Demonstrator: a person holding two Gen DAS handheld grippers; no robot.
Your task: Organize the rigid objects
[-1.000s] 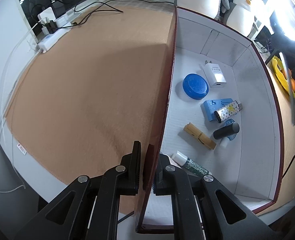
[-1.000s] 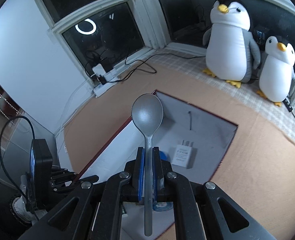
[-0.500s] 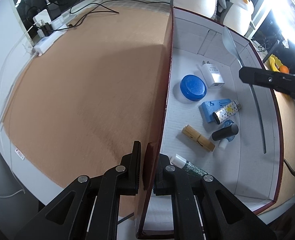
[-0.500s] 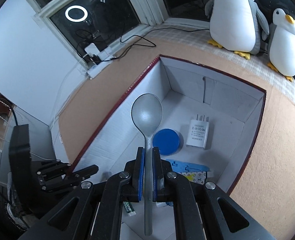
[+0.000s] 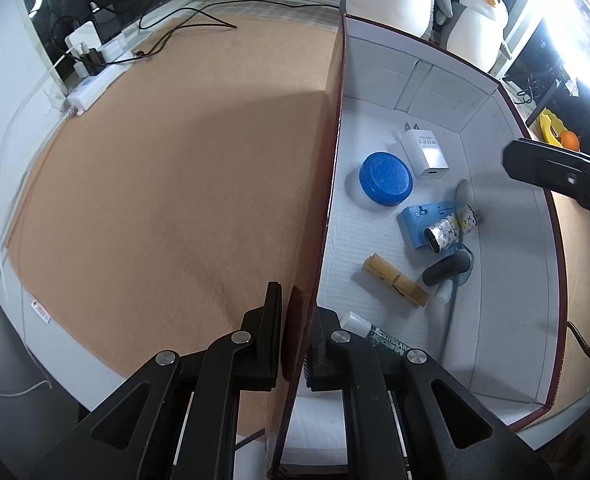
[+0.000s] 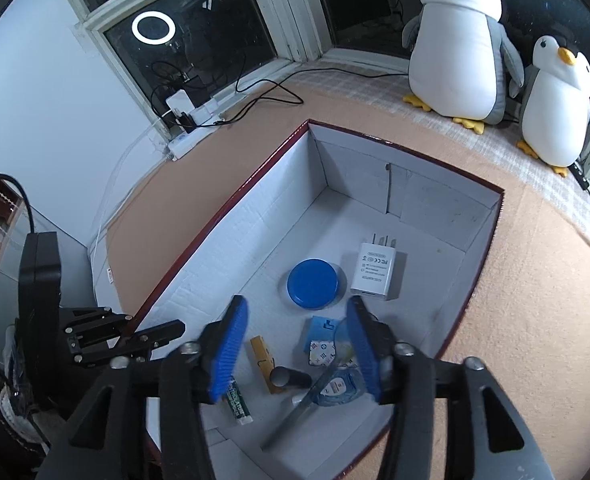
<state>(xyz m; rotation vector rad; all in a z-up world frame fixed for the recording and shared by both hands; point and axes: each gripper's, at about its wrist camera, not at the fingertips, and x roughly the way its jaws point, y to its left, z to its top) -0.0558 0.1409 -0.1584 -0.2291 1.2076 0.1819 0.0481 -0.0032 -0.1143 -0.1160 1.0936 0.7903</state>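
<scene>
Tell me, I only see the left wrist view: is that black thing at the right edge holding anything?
Observer: No. That right claw has just been opening its jaws; nothing is pressed between them, and the spoon is loose in the box below.
Operator: What lines its fingers?
Observer: Blue ribbed pads.
Operator: And the cut-off white toy at top?
Observer: A big penguin with a yellow beak.

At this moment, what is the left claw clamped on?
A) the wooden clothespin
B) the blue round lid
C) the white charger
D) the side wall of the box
D: the left claw is shut on the dark red side wall of the box, one finger outside and one inside; the lid, charger and clothespin lie untouched on the box floor.
</scene>
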